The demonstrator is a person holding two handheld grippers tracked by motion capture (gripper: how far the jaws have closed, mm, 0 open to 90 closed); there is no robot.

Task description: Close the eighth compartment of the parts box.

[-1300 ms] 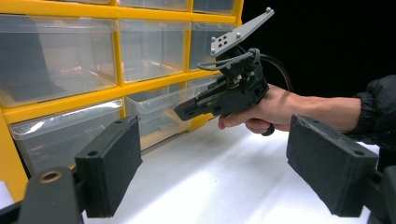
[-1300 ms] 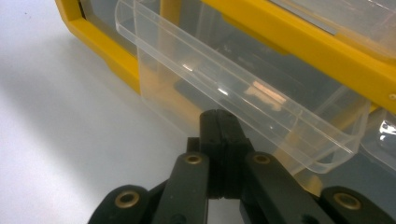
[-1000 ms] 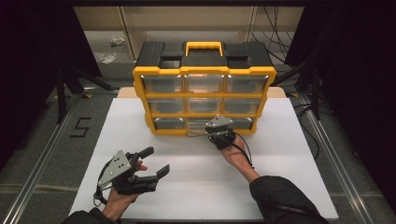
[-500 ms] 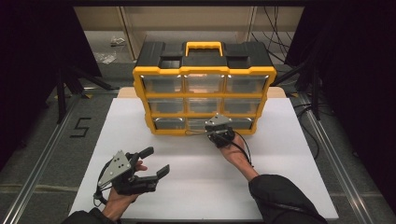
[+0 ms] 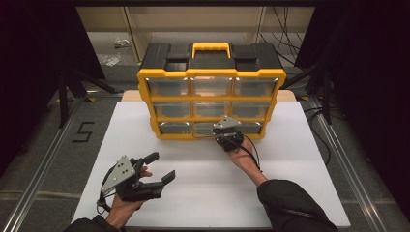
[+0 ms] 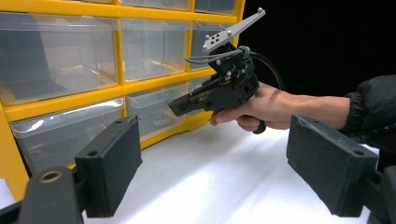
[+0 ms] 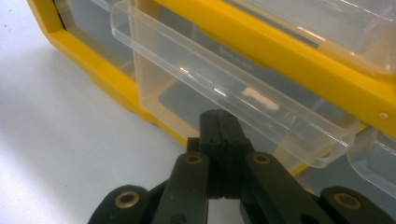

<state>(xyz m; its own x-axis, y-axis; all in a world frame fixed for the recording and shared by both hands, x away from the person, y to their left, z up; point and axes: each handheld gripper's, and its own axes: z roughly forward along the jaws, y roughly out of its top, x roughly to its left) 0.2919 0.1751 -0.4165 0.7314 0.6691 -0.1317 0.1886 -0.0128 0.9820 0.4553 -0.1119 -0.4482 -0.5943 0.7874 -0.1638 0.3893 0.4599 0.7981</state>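
Observation:
A yellow and black organizer (image 5: 211, 104) with clear plastic drawers stands upright at the back of the white table (image 5: 193, 193). My right gripper (image 5: 216, 132) is shut, its tips at the front of the bottom middle drawer (image 5: 205, 127). In the right gripper view the closed jaws (image 7: 218, 119) sit just beneath that drawer's clear front lip (image 7: 224, 88), with nothing between them. The drawer stands slightly out from the frame. My left gripper (image 5: 162, 166) is open over the table's front left, holding nothing. In the left gripper view its pads (image 6: 112, 163) stand wide apart, facing the right gripper (image 6: 180, 106).
The organizer (image 6: 60, 100) has three rows of clear drawers, and its yellow carry handle (image 5: 211, 48) is on top. White table surface lies between the two hands. Metal rails (image 5: 46, 164) run along both sides, and dark floor with cables lies beyond.

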